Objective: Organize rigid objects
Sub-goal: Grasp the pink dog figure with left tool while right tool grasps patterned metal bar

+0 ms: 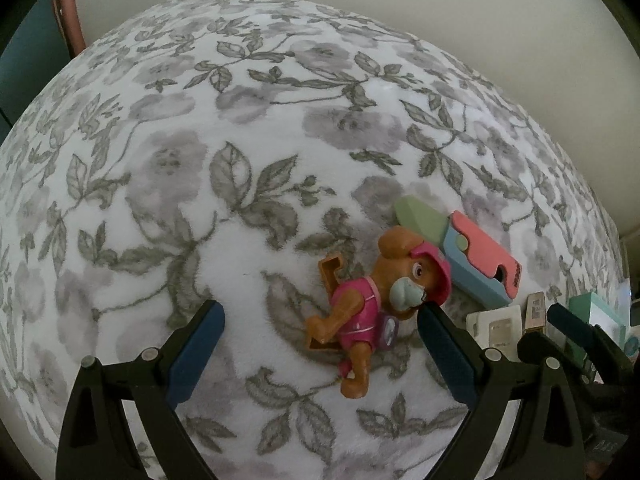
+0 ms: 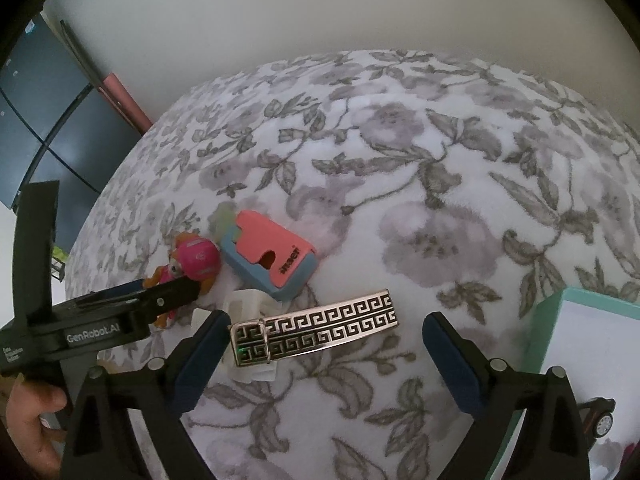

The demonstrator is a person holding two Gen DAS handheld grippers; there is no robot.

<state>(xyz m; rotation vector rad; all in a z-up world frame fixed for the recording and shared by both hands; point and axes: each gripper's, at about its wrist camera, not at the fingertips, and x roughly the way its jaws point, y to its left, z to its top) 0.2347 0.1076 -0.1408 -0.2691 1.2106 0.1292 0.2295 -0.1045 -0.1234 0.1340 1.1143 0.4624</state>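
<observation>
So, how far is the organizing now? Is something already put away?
Little looks done: the dog figure, the pink-and-blue case and the patterned metal bar all lie loose on the floral blanket. Neither the left gripper nor the right gripper holds anything; both are open. The teal box stands nearby.

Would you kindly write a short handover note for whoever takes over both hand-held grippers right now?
Left hand-held gripper: open, empty, its right fingertip by the toy dog's snout.
Right hand-held gripper: open, empty, around the silver patterned bar.
The dog, the pink and blue case and the bar with the white piece beneath it lie loose on the floral blanket. The teal box stands to the right.
Done: nothing gripped. Left: every piece, probably into the box.
</observation>
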